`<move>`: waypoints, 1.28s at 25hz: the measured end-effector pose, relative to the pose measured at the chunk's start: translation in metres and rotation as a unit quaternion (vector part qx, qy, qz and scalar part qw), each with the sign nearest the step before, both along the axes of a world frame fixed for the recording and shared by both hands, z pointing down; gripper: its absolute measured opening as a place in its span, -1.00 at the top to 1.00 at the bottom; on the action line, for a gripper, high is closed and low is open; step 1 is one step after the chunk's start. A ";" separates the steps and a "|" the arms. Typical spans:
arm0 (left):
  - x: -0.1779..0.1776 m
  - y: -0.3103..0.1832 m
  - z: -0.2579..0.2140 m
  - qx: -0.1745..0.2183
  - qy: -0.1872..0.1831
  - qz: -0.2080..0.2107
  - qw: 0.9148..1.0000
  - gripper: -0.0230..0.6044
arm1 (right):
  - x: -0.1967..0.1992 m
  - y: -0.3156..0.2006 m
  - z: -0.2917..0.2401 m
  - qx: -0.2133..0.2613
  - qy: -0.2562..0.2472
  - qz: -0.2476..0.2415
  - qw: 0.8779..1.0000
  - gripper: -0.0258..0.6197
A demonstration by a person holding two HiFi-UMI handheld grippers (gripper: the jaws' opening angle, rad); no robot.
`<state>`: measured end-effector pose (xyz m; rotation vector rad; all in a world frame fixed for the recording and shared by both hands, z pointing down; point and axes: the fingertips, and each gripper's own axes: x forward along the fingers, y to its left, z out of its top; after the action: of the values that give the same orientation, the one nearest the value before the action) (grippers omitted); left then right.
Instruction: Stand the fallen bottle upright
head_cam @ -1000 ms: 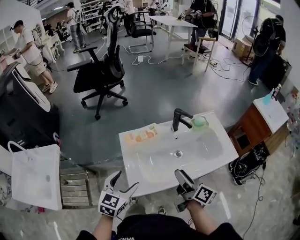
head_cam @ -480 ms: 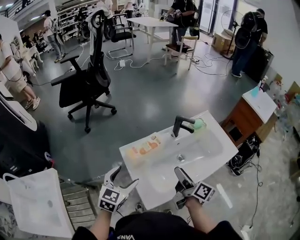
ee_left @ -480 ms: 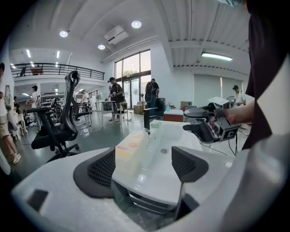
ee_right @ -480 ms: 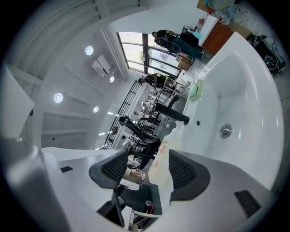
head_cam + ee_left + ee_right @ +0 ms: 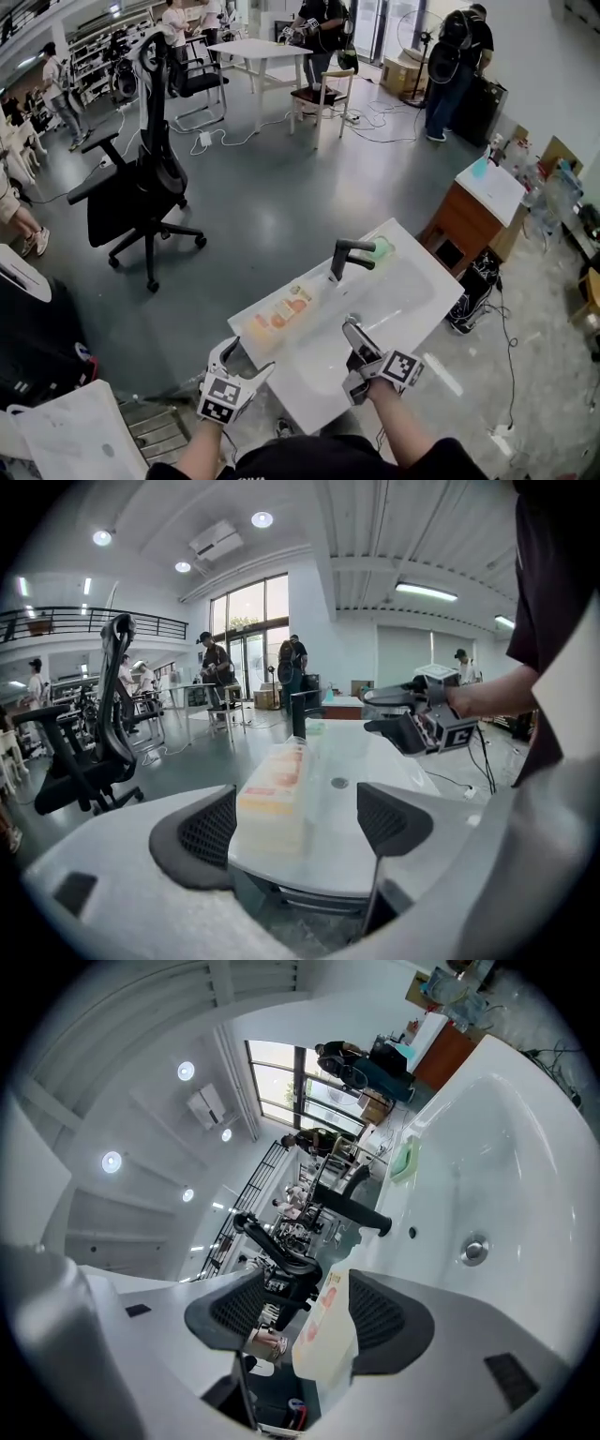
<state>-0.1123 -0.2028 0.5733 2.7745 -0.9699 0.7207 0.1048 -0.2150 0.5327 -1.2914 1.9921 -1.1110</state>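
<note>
Bottle (image 5: 281,316) lies on its side on the flat left rim of the sink (image 5: 403,298), left of the faucet (image 5: 345,259), long axis along the rim. Body is translucent, flat-sided, with an orange label. Which end carries the cap: not certain; the far end looks narrower in the left gripper view.

Left gripper (image 5: 247,360): jaws wide apart and have just been opening. Nothing is gripped; the bottle (image 5: 275,794) sits ahead in line between them, not touched. It hovers off the sink's near corner.

Right gripper (image 5: 349,360): jaws apart, empty, over the sink's front edge. The bottle (image 5: 328,1330) shows between its pads but apart from them.

Handling, as judged:
- Thin plastic, probably light. Walls may give under a hard squeeze, so moderate force.
- Glossy sink and smooth plastic, so it may slide rather than pivot when tipped.
- Best hold is across the flat faces near the upper body; rotate about the base edge.
- The rim is narrow, with a drop to the floor on one side and the basin on the other.
</note>
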 end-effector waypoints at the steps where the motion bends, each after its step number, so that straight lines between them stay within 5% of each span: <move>1: 0.004 -0.003 0.005 -0.004 -0.009 0.006 1.000 -0.33 | 0.004 -0.007 0.000 0.008 0.005 -0.004 1.000 0.11; 7: 0.015 -0.026 0.027 -0.035 -0.058 0.018 0.998 -0.37 | 0.021 -0.039 0.052 -0.122 -0.030 0.019 0.992 0.12; 21: 0.040 -0.051 0.054 -0.099 -0.156 0.015 0.983 -0.37 | 0.016 -0.144 0.095 -0.130 -0.160 -0.056 0.977 0.13; 32: 0.041 -0.064 0.071 -0.131 -0.199 0.006 0.971 -0.38 | 0.009 -0.189 0.124 -0.171 -0.147 -0.047 0.973 0.12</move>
<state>-0.0713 -0.2670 0.6443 2.4564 -0.8396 1.3387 0.1137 -0.4036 0.6570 -1.1185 1.7061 -1.6432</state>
